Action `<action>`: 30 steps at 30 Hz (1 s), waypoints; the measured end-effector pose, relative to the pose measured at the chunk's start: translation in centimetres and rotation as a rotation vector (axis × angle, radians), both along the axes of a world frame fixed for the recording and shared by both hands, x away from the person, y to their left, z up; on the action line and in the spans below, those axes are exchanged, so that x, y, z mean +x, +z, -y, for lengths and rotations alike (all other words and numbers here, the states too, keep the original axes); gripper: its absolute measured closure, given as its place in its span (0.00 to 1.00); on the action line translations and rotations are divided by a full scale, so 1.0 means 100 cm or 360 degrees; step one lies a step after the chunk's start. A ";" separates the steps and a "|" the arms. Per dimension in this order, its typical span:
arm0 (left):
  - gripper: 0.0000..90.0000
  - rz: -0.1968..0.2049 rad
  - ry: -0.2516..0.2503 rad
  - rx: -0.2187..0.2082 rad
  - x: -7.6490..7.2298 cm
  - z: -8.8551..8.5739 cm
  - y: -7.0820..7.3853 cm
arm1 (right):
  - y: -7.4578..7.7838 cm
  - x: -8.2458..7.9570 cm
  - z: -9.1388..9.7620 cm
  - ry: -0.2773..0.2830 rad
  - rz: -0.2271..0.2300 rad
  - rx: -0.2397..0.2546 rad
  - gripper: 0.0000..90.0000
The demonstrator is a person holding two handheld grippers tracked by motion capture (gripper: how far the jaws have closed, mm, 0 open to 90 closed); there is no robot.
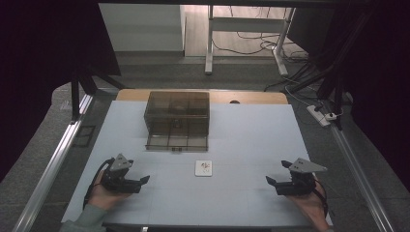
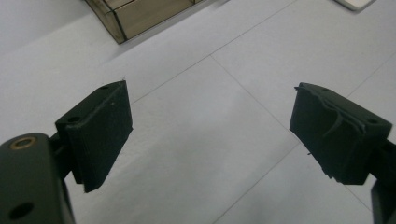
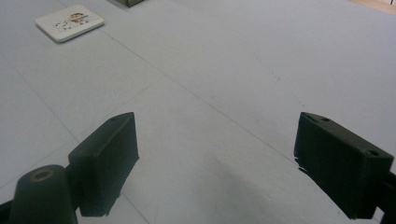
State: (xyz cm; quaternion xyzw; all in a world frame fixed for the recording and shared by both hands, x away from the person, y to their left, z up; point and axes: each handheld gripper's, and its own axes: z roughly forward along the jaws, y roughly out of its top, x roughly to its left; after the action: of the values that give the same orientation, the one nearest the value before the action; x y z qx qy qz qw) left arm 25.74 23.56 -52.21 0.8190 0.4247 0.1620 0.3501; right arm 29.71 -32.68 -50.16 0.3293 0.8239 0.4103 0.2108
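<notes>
White and square, a small tile (image 1: 203, 167) with a printed picture lies flat at the middle of the high view, on the pale table (image 1: 251, 145), between the two grippers and well apart from both. The left gripper (image 1: 138, 182), lower left, has its jaws spread wide on nothing. The right gripper (image 1: 273, 182), lower right, is likewise wide and empty. Above the tile stands a smoky translucent box (image 1: 177, 120) with dividers; its contents cannot be told.

The high view looks down and forward over the table (image 1: 251, 135); both gripper views skim it closely (sharing the white tile (image 1: 203, 167)).
</notes>
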 end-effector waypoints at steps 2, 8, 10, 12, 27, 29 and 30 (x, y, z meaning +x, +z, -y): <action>0.14 -0.0006 0.0007 0.0005 -0.001 -0.003 -0.001 | 0.000 0.000 0.000 0.0015 0.0016 0.0007 0.15; 0.15 0.0007 0.0000 -0.0002 -0.002 -0.005 -0.002 | -0.002 0.002 -0.002 0.0021 -0.0002 0.0006 0.15; 0.15 0.0018 -0.0018 0.0001 -0.002 -0.004 -0.002 | -0.003 0.002 -0.002 0.0028 -0.0013 0.0009 0.15; 0.15 0.0023 -0.0032 0.0007 -0.002 -0.003 -0.002 | -0.003 0.002 -0.002 0.0032 -0.0015 0.0013 0.15; 0.16 0.0027 -0.0059 0.0012 0.001 0.000 -0.002 | -0.004 0.000 0.001 0.0009 -0.0016 0.0027 0.16; 0.16 0.0027 -0.0058 0.0010 0.001 0.000 -0.002 | -0.004 0.000 0.001 0.0007 -0.0015 0.0027 0.16; 0.16 0.0030 -0.0059 0.0007 0.001 -0.001 -0.001 | -0.004 0.000 0.001 0.0008 -0.0017 0.0026 0.17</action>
State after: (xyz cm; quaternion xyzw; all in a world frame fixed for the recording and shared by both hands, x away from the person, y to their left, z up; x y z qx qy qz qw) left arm 25.81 23.63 -52.33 0.8259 0.4058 0.1643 0.3552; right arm 29.70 -32.81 -50.56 0.3312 0.8224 0.4158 0.2028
